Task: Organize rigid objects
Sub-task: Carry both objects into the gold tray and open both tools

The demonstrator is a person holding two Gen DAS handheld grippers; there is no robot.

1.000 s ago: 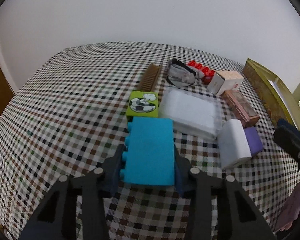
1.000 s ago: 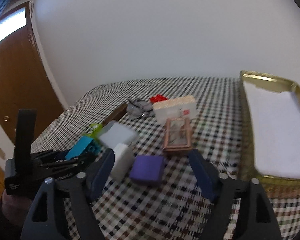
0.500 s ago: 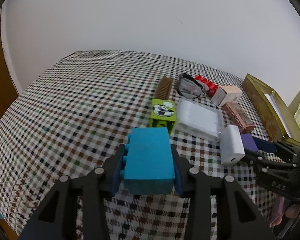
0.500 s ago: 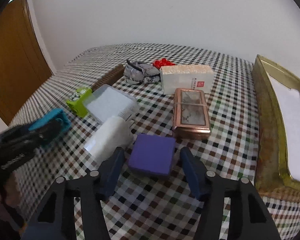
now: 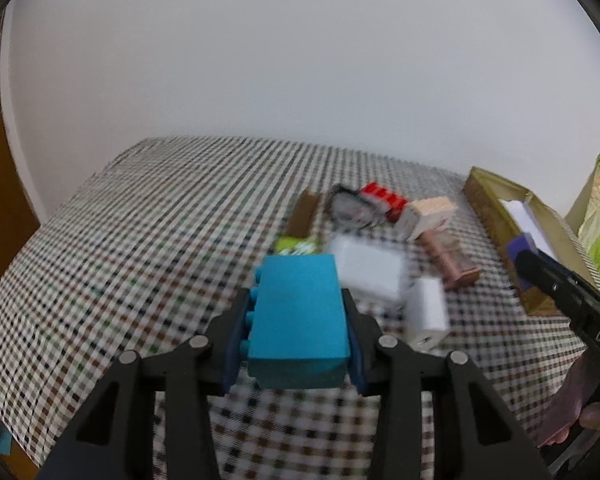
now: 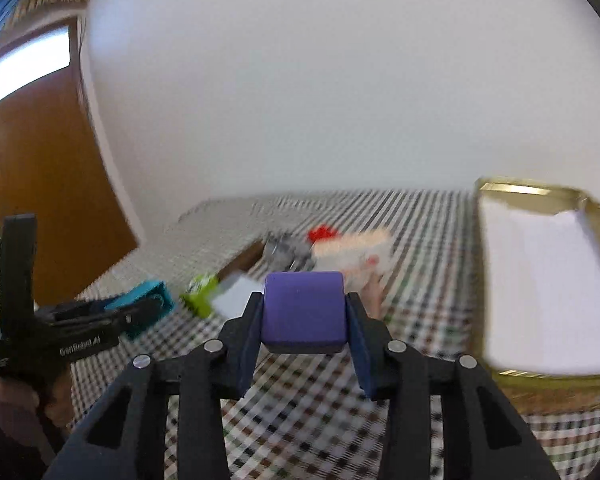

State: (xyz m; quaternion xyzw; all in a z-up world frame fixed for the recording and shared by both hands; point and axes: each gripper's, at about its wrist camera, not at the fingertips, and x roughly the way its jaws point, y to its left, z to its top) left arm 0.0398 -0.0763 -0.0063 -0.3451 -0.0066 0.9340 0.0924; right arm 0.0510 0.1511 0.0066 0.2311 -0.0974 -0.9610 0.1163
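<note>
Nearest to us, our left gripper point(image 5: 298, 344) is clamped on the cyan building block point(image 5: 298, 312), studs facing left, and the block is clear of the checked tablecloth point(image 5: 140, 264). Our right gripper point(image 6: 304, 326) has its jaws closing on the purple box point(image 6: 304, 308), which sits squarely between the pads and looks lifted off the cloth; the pads appear to touch both its sides.

Just beyond the cyan block, toward the middle of the table, we see a white charger-like block point(image 5: 426, 312) and a flat white pack point(image 5: 370, 274), with a green block point(image 5: 296, 245) tucked behind the cyan one. Further on lie a copper-coloured case point(image 5: 448, 258), a pale carton point(image 5: 428, 214), a red brick point(image 5: 382, 196), a grey pouch point(image 5: 350, 208) and a brown comb point(image 5: 305, 214); blur hides their finer detail.

Along the right edge of the table stands the open gold tin point(image 6: 532, 191) with a white lining point(image 6: 548, 288).

We judge this to be the carrying step: two rigid pieces are picked, and the rest of the pile has not been sorted. The next move likely calls for us to swing the purple box over the tin's near wall, lower it onto the lining, then part the jaws, with the cyan block following beside it. We should clear the rim so nothing snags.
</note>
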